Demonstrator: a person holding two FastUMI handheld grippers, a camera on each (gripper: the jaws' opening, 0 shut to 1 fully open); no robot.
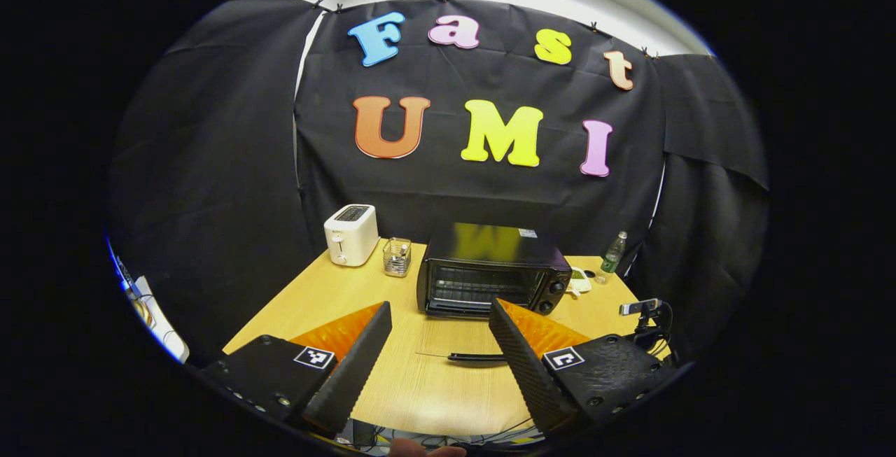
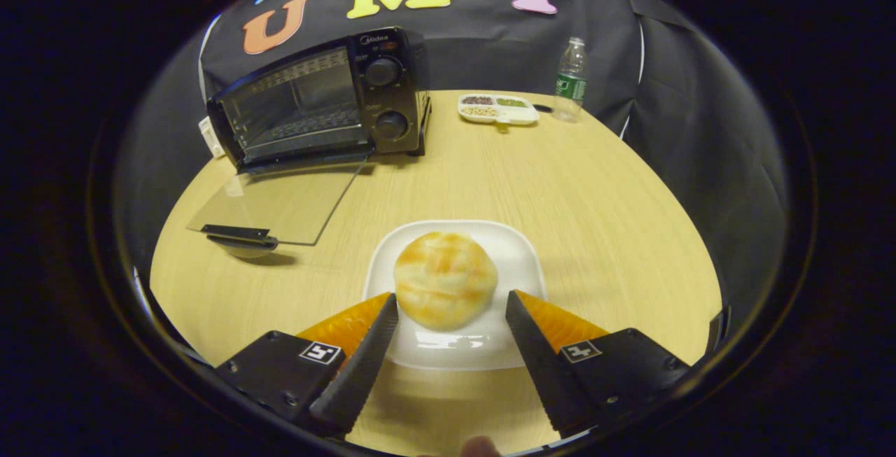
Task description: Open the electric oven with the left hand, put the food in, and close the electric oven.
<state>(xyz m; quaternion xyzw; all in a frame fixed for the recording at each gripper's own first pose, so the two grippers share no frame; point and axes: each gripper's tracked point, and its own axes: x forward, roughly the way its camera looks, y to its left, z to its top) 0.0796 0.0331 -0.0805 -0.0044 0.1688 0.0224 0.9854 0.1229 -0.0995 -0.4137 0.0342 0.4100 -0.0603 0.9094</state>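
Right gripper (image 2: 451,306) jaws spread wide around bun (image 2: 445,279) on white plate (image 2: 521,250), seemingly not touching. Left gripper (image 1: 439,315) jaws wide, empty, facing open oven (image 1: 490,269).

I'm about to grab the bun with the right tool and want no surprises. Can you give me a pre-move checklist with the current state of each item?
1. Oven door open: ok, folded down flat.
2. Right tool open: ok, fingers apart on either side of the bun, not touching.
3. Bun centred on the plate: ok.
4. Left tool clear of the door: ok, open, holding nothing, back from the oven.
5. Table path from plate to oven free: ok.
6. Room on the oven rack: cannot tell, interior too dark.
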